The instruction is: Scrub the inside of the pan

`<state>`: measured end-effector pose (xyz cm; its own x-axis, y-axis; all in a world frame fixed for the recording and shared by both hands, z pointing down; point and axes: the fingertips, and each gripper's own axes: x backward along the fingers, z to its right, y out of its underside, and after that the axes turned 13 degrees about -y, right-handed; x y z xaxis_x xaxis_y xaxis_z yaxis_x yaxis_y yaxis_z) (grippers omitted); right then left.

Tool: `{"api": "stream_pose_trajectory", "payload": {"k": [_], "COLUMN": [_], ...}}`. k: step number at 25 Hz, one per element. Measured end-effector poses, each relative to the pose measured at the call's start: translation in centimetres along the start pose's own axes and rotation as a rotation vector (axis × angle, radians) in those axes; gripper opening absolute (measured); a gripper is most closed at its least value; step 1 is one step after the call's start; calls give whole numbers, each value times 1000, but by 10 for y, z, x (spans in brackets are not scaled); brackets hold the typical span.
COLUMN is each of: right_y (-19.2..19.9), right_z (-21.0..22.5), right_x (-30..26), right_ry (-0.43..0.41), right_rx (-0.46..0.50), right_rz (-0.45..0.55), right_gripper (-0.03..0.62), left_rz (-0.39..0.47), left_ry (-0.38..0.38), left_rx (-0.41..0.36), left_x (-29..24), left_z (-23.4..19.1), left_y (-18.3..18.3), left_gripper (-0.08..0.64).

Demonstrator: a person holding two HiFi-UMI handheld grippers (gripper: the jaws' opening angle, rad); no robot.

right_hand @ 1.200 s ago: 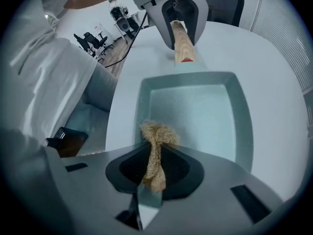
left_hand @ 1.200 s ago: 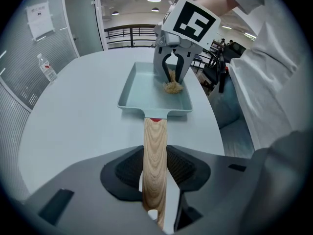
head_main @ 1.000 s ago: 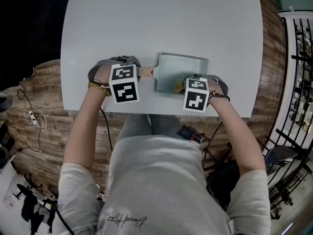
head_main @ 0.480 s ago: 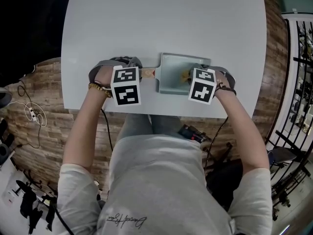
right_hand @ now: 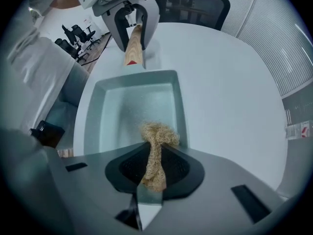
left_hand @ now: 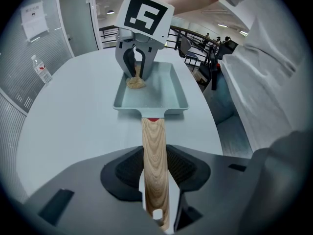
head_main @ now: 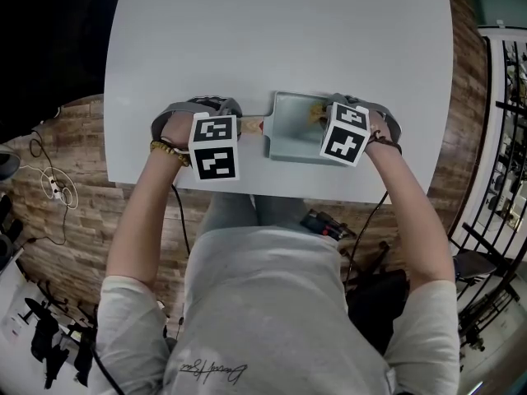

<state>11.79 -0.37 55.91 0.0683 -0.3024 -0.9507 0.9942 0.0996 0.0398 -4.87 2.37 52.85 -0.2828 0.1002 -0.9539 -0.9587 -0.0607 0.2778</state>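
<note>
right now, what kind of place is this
Probably an office or lab rather than a kitchen: black office chairs, a black railing, and a plain white table.

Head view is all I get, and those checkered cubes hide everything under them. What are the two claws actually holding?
Observer: The left gripper is clamped on the wooden handle of the pan.
Visitor: And the other one?
Observer: The right gripper pinches a tan, fibrous scrubber between its jaws.
Visitor: Does that reach the pan?
Observer: In the left gripper view, its lower end appears to rest on the pan's floor, close to one side wall.
</note>
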Motion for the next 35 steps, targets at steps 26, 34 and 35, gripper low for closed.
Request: {"api": "stream_pose_trajectory", "payload": {"k": [26,34,35], "right_y": [12,16,16], "right_z": [-74,-91,-91], "right_x": [-22,-24,-24], "right_ry": [-136,-222,-225], "right_rx": [-48,-71,-68], "right_rz": [-16,-11,-10], "right_gripper": [77,75,75], "left_rz": [-21,-23,-24], "left_ry": [-3,-5,-3], "left_rx": [48,50,48], "left_x": [-4,-3,-3], "left_z": [-9,-11,-11], "left_y": [3,0,1], "left_gripper": [152,152,152]}}
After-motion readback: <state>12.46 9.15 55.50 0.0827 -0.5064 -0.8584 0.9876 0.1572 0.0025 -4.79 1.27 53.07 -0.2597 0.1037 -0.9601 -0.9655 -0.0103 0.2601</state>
